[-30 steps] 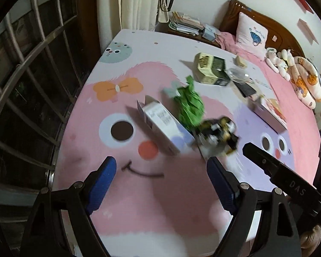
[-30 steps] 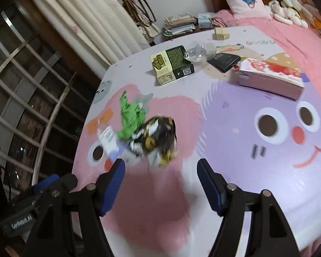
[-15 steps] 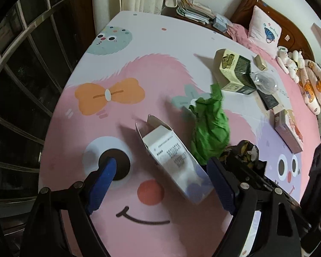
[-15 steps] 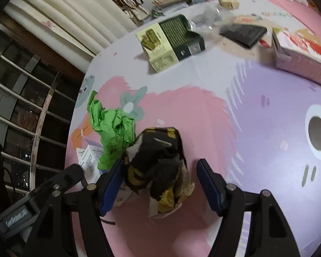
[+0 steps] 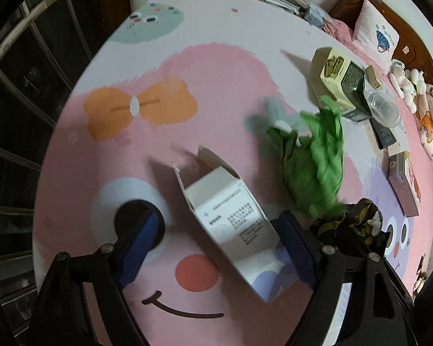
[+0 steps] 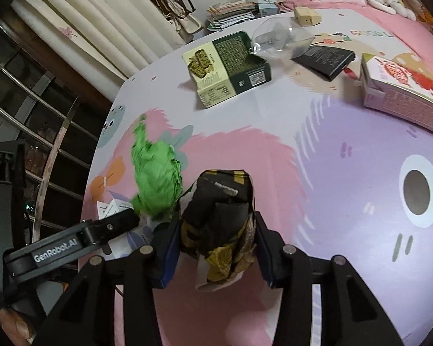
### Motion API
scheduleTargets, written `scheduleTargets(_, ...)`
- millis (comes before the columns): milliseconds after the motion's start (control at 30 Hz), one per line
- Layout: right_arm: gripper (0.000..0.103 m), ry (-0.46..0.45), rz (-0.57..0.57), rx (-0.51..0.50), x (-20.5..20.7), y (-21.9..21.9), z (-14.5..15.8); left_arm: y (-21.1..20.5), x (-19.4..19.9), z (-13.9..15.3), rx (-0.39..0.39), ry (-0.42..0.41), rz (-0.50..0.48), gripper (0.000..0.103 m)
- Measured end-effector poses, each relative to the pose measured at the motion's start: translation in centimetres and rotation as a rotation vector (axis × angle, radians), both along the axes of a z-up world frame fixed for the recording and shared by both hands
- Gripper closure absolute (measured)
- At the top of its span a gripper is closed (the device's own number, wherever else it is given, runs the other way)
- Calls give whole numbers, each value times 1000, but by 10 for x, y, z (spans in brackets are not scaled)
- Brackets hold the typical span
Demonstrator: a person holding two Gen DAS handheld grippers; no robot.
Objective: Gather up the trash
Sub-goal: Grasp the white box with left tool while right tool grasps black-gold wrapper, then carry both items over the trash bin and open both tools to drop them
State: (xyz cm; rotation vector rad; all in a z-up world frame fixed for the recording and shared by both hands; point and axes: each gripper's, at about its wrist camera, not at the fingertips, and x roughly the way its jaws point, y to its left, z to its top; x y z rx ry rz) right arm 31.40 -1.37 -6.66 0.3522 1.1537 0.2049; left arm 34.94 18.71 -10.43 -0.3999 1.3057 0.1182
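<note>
Right wrist view: right gripper (image 6: 215, 238) clamps a crumpled black-and-gold wrapper (image 6: 220, 210); left gripper (image 5: 216, 243) gapes around a white carton (image 5: 231, 222).

Green crumpled wrapper (image 5: 314, 155) smeared with motion blur, edges unreadable. White carton (image 6: 112, 208) mostly hidden behind my left gripper (image 6: 121, 225), just left of the wrapper. Pink box (image 6: 404, 92), well right of it, cut off by frame edge.

Each black tool (image 6: 216, 233) has blue-padded fingers (image 5: 140, 238), silver screws and white "GenRobot.AI" lettering.
</note>
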Motion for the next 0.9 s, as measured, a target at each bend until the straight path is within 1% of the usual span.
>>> scheduleTargets(33, 58, -2, -2, -5, -2, -1, 1, -1, 0, -1, -3, 5, -4, 28)
scheduleTargets(67, 58, -4, -2, -7, -4, -3, 1, -4, -2, -1, 15, 2, -10, 32)
scheduleTargets(100, 58, -4, -2, -9, -5, -3, 2, -6, -3, -1, 28, 2, -18, 40)
scheduleTargets(133, 58, -4, -2, -9, -8, -4, 2, -7, -4, -1, 43, 2, -27, 52)
scheduleTargets(200, 58, -5, -2, -7, -11, -5, 3, -10, -7, 0, 57, 0, -48, 63)
scheduleTargets(367, 59, -14, 0, -2, -25, -9, 9, -19, -23, 4, 92, -18, -76, 64)
scheduleTargets(567, 59, -33, 10, -6, -56, -21, 23, -40, -52, 27, 127, -69, -118, 64)
scheduleTargets(733, 59, -52, 29, -12, -99, -36, 42, -71, -95, 52, 154, -124, -152, 64)
scheduleTargets(800, 59, -57, 37, -18, -116, -43, 47, -75, -114, 62, 159, -149, -165, 64)
scheduleTargets(833, 59, -62, 44, -21, -130, -48, 52, -86, -126, 67, 166, -165, -178, 64)
scheduleTargets(867, 59, -65, 49, -24, -139, -52, 55, -84, -143, 76, 171, -179, -189, 64)
scheduleTargets(900, 59, -69, 56, -27, -151, -56, 58, -92, -153, 79, 178, -191, -199, 64)
